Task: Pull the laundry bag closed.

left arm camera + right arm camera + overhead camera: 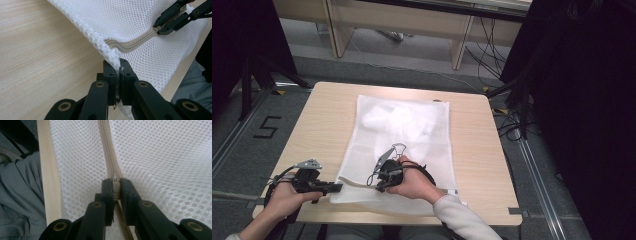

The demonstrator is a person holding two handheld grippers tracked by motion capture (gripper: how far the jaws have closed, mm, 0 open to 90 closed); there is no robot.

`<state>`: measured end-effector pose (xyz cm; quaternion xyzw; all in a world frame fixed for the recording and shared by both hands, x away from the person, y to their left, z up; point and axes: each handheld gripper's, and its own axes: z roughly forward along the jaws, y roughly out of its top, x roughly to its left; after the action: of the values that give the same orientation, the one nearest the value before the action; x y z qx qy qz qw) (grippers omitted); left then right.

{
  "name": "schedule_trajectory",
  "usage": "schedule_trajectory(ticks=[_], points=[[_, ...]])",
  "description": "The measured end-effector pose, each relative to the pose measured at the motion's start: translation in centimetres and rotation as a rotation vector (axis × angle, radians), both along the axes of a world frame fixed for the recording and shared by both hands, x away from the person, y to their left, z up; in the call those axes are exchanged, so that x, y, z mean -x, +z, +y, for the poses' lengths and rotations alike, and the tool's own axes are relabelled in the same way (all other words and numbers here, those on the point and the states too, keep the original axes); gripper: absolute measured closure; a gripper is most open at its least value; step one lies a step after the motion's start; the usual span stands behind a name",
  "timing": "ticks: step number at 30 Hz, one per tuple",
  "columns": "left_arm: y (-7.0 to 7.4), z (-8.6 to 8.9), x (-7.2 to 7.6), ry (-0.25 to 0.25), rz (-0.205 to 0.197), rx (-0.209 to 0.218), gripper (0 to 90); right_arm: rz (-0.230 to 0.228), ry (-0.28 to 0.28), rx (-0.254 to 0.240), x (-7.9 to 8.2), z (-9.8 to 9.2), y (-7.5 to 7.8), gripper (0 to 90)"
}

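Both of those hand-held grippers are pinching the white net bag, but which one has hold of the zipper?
The right gripper: its fingers clamp the zipper at its metal slider. The left gripper instead pinches the mesh bag at its corner edge.

One mesh bag (404, 145) — two grippers — one table (322, 120).

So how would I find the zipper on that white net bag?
Look at the wooden table, then the white mesh bag lying flat on it. Along the bag's near end runs a beige strip, the zipper. It is the one solid, smooth band on the holey net, pinched by the right tongs.
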<state>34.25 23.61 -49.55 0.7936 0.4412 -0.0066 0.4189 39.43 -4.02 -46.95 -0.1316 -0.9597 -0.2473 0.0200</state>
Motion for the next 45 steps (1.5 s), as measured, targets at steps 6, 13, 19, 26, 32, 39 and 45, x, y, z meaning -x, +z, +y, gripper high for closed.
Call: schedule_trajectory(ticks=[6,13,19,26,32,39,45], points=[[0.0,0.0,0.0,-0.003,0.007,-0.004,85.3,0.007,0.004,0.01,0.0,-0.2,-0.2,82.7],[0.0,0.0,0.0,-0.001,0.01,-0.007,85.3,0.016,-0.011,0.009,-0.1,-0.8,0.1,82.7],[0.0,-0.1,0.0,0.001,0.005,-0.007,85.3,0.018,-0.004,0.01,-0.1,-0.8,0.0,82.7],[-0.1,-0.2,0.1,0.009,-0.009,-0.004,85.3,0.012,-0.001,0.01,-0.2,-1.1,0.1,82.7],[-0.1,-0.2,0.1,0.008,-0.009,0.0,85.3,0.016,-0.01,0.02,-0.2,-1.3,0.3,82.7],[-0.2,-0.2,0.1,0.008,-0.009,-0.003,85.3,0.022,-0.021,0.021,-0.2,-1.7,0.5,82.7],[-0.2,-0.2,0.1,0.008,-0.009,-0.003,85.3,-0.003,-0.01,0.041,-0.4,-2.0,0.6,82.7]])
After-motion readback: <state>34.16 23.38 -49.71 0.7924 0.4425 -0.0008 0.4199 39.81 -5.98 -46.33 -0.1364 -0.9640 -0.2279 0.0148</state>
